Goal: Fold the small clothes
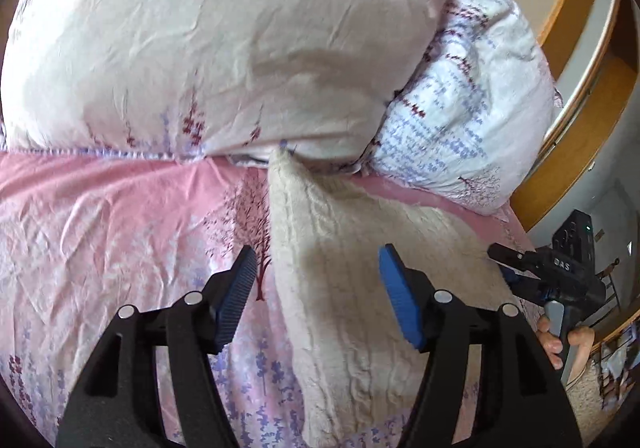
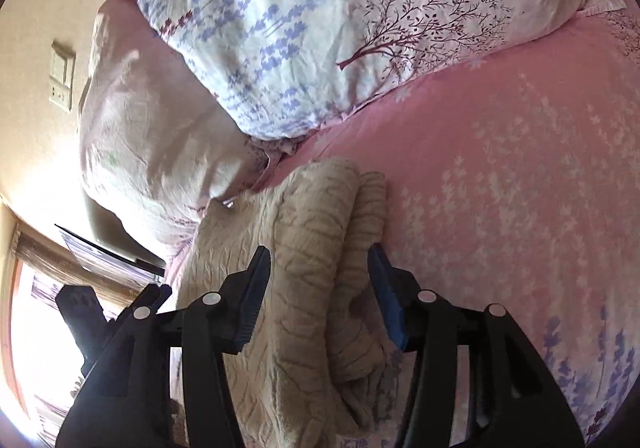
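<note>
A home bedroom — pink floral bedsheet [image 2: 520, 168], pillows [image 1: 200, 48] at its head.

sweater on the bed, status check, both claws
Left claw open, empty. Right claw open, straddling a bunched fold. Cream knit sweater partly folded on pink bedsheet. Pillows crowd its far end.

The left gripper [image 1: 318, 294] hangs with jaws spread wide, the right gripper [image 2: 318, 298] likewise parted and empty, its handle gripped by the right hand [image 1: 560, 340] at four o'clock.
</note>
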Tool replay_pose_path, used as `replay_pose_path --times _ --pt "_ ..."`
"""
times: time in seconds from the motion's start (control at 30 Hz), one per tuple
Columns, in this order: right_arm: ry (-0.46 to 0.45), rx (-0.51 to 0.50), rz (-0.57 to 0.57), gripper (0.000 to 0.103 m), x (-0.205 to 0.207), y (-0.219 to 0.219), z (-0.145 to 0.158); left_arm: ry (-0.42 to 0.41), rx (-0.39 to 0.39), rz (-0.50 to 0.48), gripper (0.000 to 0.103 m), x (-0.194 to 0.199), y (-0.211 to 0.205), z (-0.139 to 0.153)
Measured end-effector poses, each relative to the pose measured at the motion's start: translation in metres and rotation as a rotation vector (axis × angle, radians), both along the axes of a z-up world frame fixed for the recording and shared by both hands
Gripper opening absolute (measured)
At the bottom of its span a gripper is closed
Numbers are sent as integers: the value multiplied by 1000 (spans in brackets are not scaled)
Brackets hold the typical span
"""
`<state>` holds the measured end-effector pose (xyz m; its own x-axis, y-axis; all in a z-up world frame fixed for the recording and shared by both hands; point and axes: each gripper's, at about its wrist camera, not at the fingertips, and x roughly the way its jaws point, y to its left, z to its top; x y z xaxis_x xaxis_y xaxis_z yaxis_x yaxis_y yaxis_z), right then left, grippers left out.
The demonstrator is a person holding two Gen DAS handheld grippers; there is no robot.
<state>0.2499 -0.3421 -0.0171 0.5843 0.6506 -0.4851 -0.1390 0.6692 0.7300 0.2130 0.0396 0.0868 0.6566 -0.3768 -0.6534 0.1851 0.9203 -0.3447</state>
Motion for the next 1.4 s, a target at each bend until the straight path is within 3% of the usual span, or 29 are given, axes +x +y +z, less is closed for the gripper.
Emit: replay_pose_path --times 0.13,0.2,0.3,0.47,0.53,0.67,0.73,0.77,0.8,0.97,1.1,1.17,1.23,1.3,1.33,1.4 --pt "55 42 -6 51 27 4 -3 -11 33 -99 69 -4 -34 7" --pt "41 31 6 11 35 10 0 15 53 -131 69 1 -50 -2" --pt "-65 -70 -28 9 28 18 16 53 86 -156 65 5 -60 -18" --pt "48 -76 -104 9 41 0 -14 74 111 -182 52 6 -63 -32" --pt "69 -55 -110 9 44 -1 -21 74 123 -180 52 7 -66 -32" --pt "56 -67 -71 16 29 -3 -4 58 108 -181 54 -2 -63 -21" --pt "30 -50 -50 34 8 -7 6 40 90 -183 57 -15 -52 -12" --pt "12 -44 -37 48 -5 -9 11 26 100 -175 61 -23 -45 -9" --pt "-12 -39 -22 51 -20 -11 15 13 118 -160 64 -31 -37 -7" --pt "-44 -39 46 51 -78 -13 13 70 126 -104 67 -56 3 -19" --pt "-41 -41 78 51 -96 -4 5 155 43 -90 65 -60 16 -40" --pt "-31 -48 85 50 -98 2 1 175 4 -99 58 -61 14 -46" --pt "-29 -44 93 39 -98 9 -3 180 14 -108 49 -60 6 -50" --pt "-38 -54 88 14 -101 11 -4 181 24 -125 30 -60 -2 -52" --pt "-49 -57 85 11 -102 12 -4 185 23 -135 22 -59 -5 -54" --pt "-67 -67 50 9 -106 8 -1 174 49 -132 19 -60 -8 -53"
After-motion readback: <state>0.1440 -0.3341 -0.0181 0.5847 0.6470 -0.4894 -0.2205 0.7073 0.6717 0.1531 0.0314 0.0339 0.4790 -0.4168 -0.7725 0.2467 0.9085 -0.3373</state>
